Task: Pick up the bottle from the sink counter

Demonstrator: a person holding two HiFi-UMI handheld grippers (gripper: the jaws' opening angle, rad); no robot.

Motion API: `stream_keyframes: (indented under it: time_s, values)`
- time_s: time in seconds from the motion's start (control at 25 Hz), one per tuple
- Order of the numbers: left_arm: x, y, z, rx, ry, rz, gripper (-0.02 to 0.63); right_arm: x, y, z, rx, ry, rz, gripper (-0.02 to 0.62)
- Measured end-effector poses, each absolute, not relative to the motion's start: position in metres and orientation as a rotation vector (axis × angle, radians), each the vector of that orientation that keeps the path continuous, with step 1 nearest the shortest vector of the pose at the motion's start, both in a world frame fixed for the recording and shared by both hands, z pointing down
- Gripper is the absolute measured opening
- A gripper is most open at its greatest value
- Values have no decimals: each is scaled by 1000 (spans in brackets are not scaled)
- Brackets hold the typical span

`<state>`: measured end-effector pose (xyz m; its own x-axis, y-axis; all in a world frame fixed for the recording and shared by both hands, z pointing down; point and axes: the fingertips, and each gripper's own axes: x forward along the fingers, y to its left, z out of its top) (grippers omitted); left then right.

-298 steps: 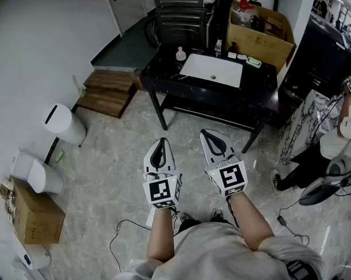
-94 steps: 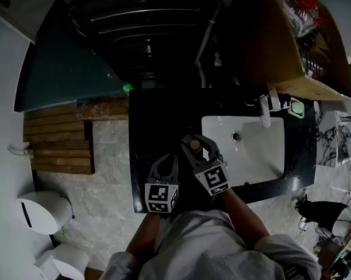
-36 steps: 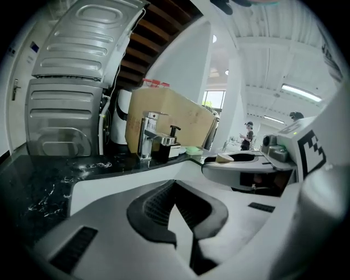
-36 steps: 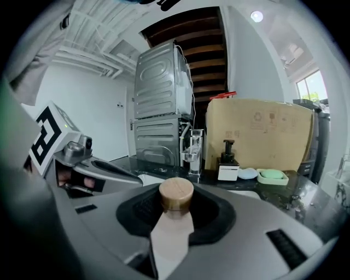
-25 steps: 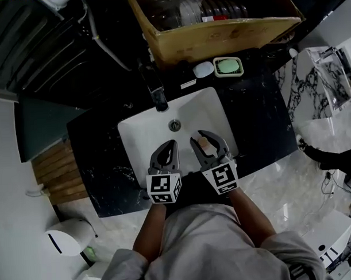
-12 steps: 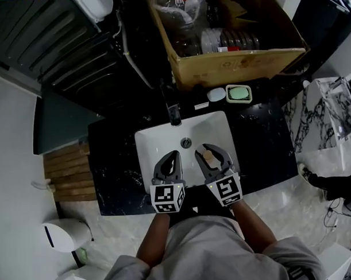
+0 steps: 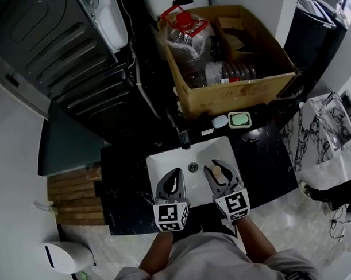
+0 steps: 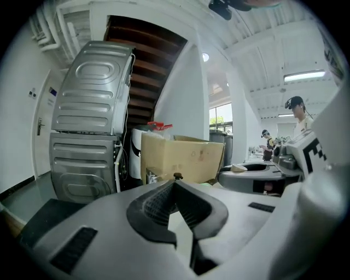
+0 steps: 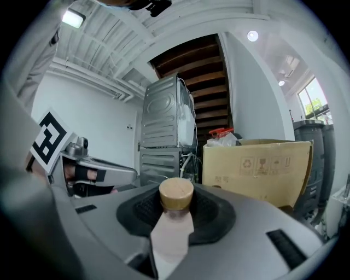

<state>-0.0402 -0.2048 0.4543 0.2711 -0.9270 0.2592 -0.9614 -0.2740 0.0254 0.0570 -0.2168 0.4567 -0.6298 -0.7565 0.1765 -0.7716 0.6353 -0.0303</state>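
A small pale pink bottle [image 7: 217, 172] with a round wooden cap [image 9: 176, 194] stands upright between the jaws of my right gripper [image 7: 218, 164], which is shut on its neck. In the right gripper view the bottle body [image 9: 171, 236] runs down between the dark pads. The bottle hangs over the front part of the white sink basin [image 7: 165, 164], clear of the black counter [image 7: 124, 187]. My left gripper [image 7: 171, 176] is beside it on the left, also over the basin. Its jaws meet at the tips [image 8: 175, 185] with nothing between them.
A black faucet [image 7: 184, 139] stands behind the basin. A green soap dish [image 7: 239, 120] and a small white pad [image 7: 219, 122] lie on the counter's back edge. An open cardboard box [image 7: 238, 92] holds a big water jug [image 7: 186, 34]. A grey appliance [image 7: 58, 60] stands left, wooden steps [image 7: 71, 195] below.
The head view has tilted up and back, so the box and appliance show more fully. Both grippers stay over the basin's front; the bottle stays in the right one.
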Motion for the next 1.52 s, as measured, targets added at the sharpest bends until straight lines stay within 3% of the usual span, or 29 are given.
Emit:
stream_keyframes:
  time_s: [0.56, 1.52]
  values:
    - [-61, -198, 419, 2438, -1677, 94, 14, 38, -201, 413, 1412, -2699, 39, 124]
    - [-60, -196, 421, 2471, -1667, 90, 14, 19, -192, 402, 1382, -2706, -18, 124]
